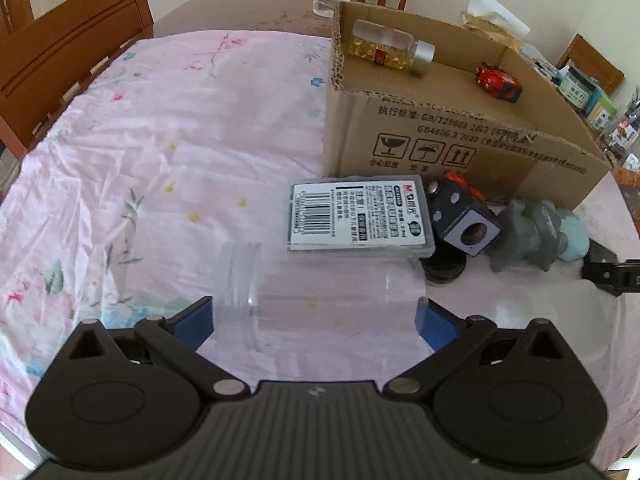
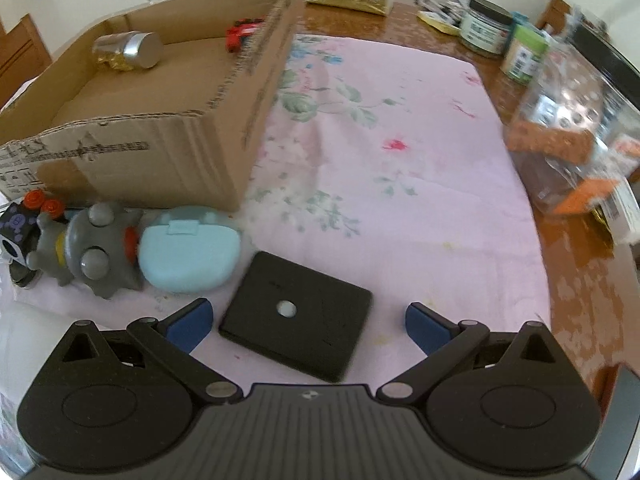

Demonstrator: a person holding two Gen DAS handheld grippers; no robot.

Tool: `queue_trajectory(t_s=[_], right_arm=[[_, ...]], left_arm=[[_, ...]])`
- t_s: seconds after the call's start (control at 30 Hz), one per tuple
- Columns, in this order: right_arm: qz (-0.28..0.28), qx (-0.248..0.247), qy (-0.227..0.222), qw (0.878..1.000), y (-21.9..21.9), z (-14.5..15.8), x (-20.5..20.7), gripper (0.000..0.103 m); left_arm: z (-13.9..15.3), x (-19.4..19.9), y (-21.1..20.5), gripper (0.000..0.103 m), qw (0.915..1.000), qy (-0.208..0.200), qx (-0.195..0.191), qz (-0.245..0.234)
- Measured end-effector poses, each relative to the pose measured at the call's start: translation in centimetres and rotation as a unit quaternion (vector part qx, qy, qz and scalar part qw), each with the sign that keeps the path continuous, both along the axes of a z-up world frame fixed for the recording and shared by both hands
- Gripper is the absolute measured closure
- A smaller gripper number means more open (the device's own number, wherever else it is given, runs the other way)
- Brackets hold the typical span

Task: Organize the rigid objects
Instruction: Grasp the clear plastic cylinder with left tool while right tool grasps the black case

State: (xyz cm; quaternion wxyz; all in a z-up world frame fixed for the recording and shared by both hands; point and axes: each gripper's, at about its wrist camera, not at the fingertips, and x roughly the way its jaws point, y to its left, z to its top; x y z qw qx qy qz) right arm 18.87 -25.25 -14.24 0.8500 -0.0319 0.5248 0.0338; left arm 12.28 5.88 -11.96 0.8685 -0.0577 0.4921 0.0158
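The blue fingers of the left gripper stand wide apart with a clear plastic jar lying on its side between them, its threaded mouth at the left pad and its base at the right pad; whether the pads press on it or only flank it I cannot tell. The jar lies over a pink floral cloth that covers a wooden table, with wooden chairs at the far edge. Just beyond the jar lie a flat labelled case, a black dice-like cube and a grey spiked toy, all close to the front wall of an open cardboard box that holds a silver-capped bottle and a small red toy. In the right wrist view, the right gripper has its blue fingers spread wide, and a flat black square block lies on the cloth between them, touching neither. To its left sit a pale blue case and the grey spiked toy before the cardboard box. Jars and packets crowd the bare wood at right.
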Motion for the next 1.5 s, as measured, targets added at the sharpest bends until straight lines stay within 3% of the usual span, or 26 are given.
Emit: queue_trajectory(t_s=[0.47,0.63,0.93,1.23,1.5], right_arm=[[-0.020,-0.001,-0.004,1.000,0.4,0.1,0.3,0.000],[-0.015,0.000,-0.013,1.000,0.4,0.5,0.3,0.012],[0.003,0.001,-0.022,1.000,0.7,0.9,0.0,0.026],[0.032,-0.002,-0.017,0.999,0.7,0.9,-0.4,0.026],[-0.009,-0.001,0.002,1.000,0.5,0.9,-0.6,0.020]], left_arm=[[1.3,0.3,-1.3,0.001,0.9993,-0.013,0.034,0.002],[1.7,0.4,-1.5,0.002,0.9994,-0.021,0.026,0.006],[1.4,0.6,-0.9,0.012,0.9995,-0.008,0.021,0.022],[1.9,0.6,-1.1,0.012,0.9998,-0.007,0.019,-0.004],[1.9,0.5,-1.1,0.012,0.9996,-0.005,0.025,-0.013]])
